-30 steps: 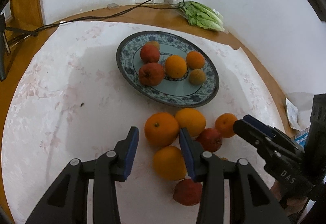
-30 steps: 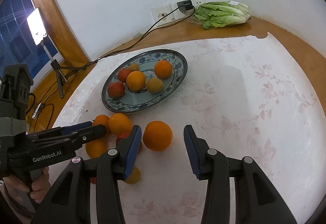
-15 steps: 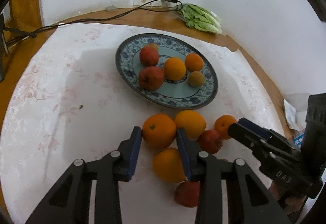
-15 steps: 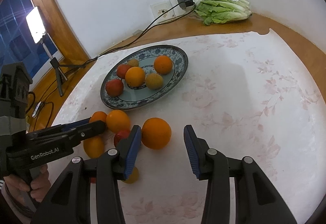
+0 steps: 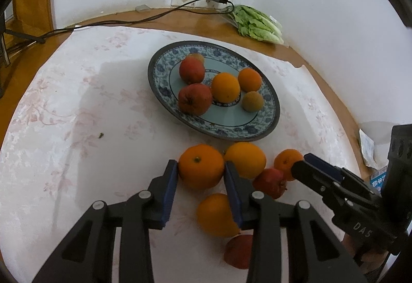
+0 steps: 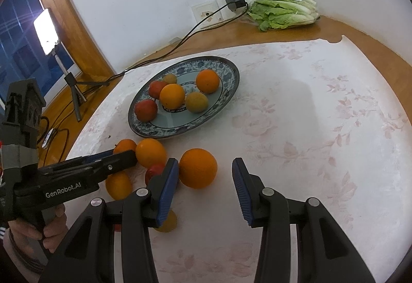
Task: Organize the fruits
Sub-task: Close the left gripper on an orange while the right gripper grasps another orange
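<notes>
A round stemmed orange (image 5: 200, 166) is clamped between the left tongs (image 5: 201, 172), which were just closing (pads touching both sides). The right tongs (image 6: 205, 175) are held released beside another big orange (image 6: 197, 168) on the tabletop (image 6: 296, 128).

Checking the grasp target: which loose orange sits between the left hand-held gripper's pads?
The stem-up orange, leftmost of the loose pile, nearest the plate; left hand-held gripper pads flank it.

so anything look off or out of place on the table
Nothing spilled or damaged. The oddity is the fruit: a cluster of loose fruit lies on the tablecloth beside the plate. A small dark speck sits on the cloth.
</notes>
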Action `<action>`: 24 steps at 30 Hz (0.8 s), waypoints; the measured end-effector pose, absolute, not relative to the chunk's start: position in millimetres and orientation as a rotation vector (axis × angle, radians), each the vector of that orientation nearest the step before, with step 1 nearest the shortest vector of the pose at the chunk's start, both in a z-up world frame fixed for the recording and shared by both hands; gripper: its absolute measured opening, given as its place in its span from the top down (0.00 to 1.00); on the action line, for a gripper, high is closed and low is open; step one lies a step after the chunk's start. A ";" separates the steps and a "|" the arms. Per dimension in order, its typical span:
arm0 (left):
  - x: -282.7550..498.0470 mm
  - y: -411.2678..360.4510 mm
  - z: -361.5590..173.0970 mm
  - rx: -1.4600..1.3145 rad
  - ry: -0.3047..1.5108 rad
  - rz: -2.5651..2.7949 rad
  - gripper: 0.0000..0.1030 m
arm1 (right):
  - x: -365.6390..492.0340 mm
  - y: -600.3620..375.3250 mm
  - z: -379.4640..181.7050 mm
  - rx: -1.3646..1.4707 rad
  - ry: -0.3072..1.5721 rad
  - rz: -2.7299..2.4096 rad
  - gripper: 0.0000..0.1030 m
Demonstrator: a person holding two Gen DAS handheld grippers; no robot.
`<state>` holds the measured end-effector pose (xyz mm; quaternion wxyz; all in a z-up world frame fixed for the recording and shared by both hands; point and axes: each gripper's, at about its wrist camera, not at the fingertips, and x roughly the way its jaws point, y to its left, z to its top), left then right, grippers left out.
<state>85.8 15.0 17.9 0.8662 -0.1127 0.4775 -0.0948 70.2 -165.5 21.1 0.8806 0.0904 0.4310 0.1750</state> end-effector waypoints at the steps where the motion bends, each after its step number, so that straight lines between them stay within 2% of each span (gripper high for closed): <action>1: 85.8 14.8 18.0 -0.235 0.999 -0.199 0.63 | 70.9 -164.8 20.7 0.189 0.899 0.368 0.57; 16: 82.4 18.1 22.1 -0.236 0.983 -0.183 0.64 | 75.5 -157.2 17.3 0.194 0.898 0.395 0.61; 18: 81.4 19.0 23.6 -0.239 0.978 -0.181 0.64 | 75.1 -156.8 17.9 0.196 0.900 0.403 0.66; 24: 77.9 22.1 26.0 -0.252 0.972 -0.172 0.64 | 74.0 -154.7 20.5 0.178 0.901 0.395 0.67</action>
